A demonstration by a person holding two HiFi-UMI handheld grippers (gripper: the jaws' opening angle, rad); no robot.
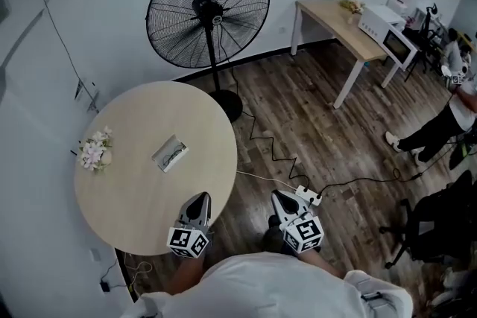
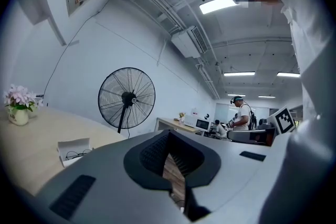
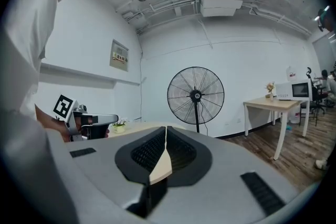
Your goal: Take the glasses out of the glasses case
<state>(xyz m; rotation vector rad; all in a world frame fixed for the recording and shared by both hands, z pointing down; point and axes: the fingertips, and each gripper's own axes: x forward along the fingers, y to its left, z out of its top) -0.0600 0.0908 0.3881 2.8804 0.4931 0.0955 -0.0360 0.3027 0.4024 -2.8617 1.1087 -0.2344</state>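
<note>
Glasses case: white, lid open, lying near the middle of the round table; touched by neither gripper.
Glasses: thin dark frame, lying inside the case.
Left gripper: over the table's near edge, at 5 o'clock from the case and well apart from it; claw pressed together at the tips, pinching nothing.
Right gripper: off the table, over the wood floor, at 3 o'clock from the left gripper; claw pressed together, empty.
Flowers: small pale posy, at 9 o'clock from the case, by the table's rim.
Fan: black pedestal type, at 12 o'clock beyond the table.
Power strip: white, on the floor just beside the right gripper.
</note>
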